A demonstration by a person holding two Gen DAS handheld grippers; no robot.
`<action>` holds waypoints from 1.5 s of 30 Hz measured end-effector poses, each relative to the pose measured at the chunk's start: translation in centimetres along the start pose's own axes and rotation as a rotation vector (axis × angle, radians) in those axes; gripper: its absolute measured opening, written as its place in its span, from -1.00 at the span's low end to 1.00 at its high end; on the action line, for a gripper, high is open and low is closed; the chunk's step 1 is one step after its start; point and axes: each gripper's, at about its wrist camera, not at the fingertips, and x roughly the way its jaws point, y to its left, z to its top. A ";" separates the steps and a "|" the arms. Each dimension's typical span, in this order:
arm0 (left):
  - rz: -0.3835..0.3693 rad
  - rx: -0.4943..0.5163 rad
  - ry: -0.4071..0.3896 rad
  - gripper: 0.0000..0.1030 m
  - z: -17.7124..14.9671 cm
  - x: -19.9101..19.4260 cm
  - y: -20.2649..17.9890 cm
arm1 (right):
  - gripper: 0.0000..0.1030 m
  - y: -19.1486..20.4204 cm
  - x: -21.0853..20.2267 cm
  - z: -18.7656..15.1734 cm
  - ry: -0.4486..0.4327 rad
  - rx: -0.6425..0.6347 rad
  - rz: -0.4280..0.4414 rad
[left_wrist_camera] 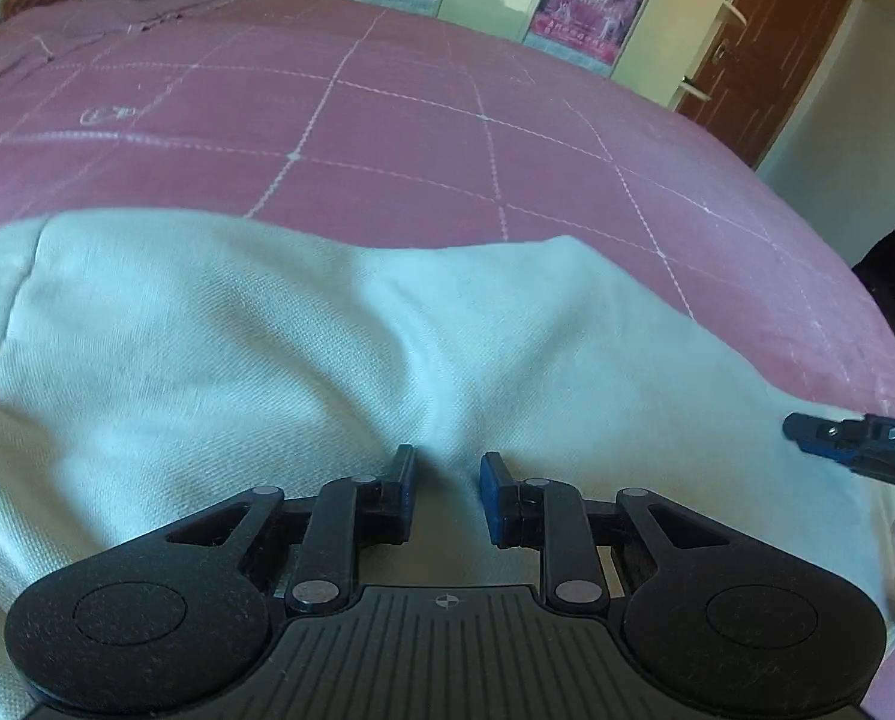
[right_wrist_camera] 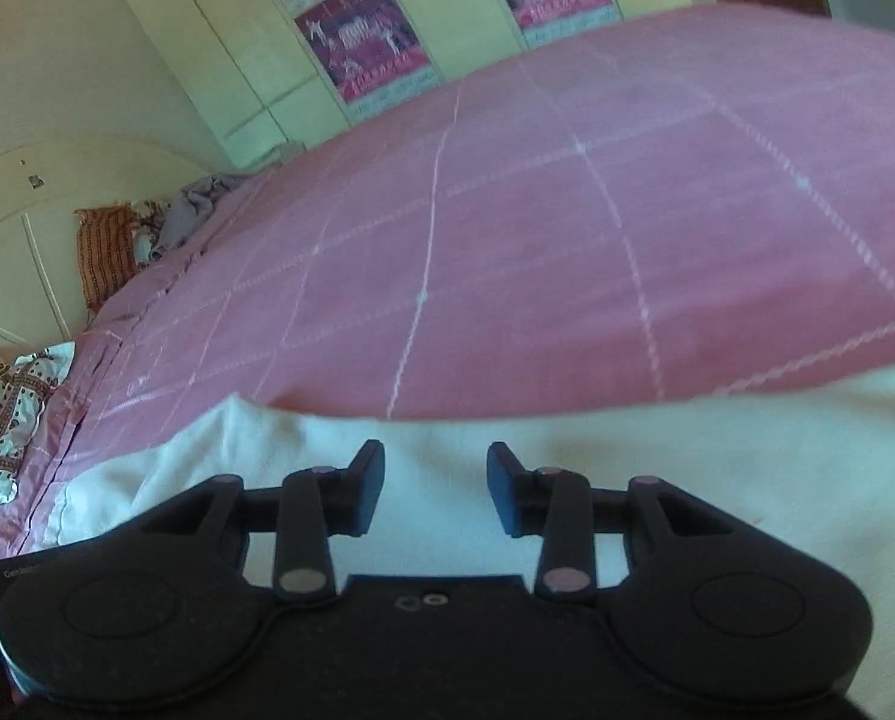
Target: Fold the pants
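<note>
I log white pants (left_wrist_camera: 327,348) spread on the pink checked bedspread (left_wrist_camera: 387,120). My left gripper (left_wrist_camera: 447,489) has fingers apart over a fabric crease, gripping nothing. My right gripper (right_wrist_camera: 435,486) has fingers spread above the cloth.

Two low wrist views across bed (left_wrist_camera: 423,120)

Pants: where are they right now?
The pants lie on the pink bedspread at its near edge, under both open tongs, left and right.

The pants (left_wrist_camera: 303,360) lie on the bed (left_wrist_camera: 387,138) (near edge); pillows (right_wrist_camera: 3,414) sit at its far left, wardrobe (right_wrist_camera: 267,60) behind.
</note>
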 end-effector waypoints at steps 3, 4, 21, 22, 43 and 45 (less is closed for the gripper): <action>0.009 -0.025 -0.026 -0.52 0.4 -2.2 0.1 | -0.52 -1.5 0.5 -0.7 0.012 0.030 -0.004; 0.010 0.010 -0.056 -0.52 0.6 -2.8 -0.5 | -0.40 -1.7 -0.4 -0.4 0.005 0.044 -0.009; 0.166 -0.061 -0.228 -0.52 3.7 -6.4 7.4 | -0.17 10.6 4.3 1.3 -0.025 -0.177 0.205; 0.139 -0.071 -0.210 -0.52 3.9 -5.5 7.7 | -0.18 11.7 5.1 1.2 -0.017 -0.186 0.223; 0.213 0.089 -0.117 0.23 -1.6 -3.8 3.9 | -0.62 10.0 6.3 -0.6 0.095 -0.206 0.079; 0.221 0.113 -0.124 0.23 -2.0 -4.6 3.1 | -0.64 8.1 5.6 -0.3 0.101 -0.153 0.087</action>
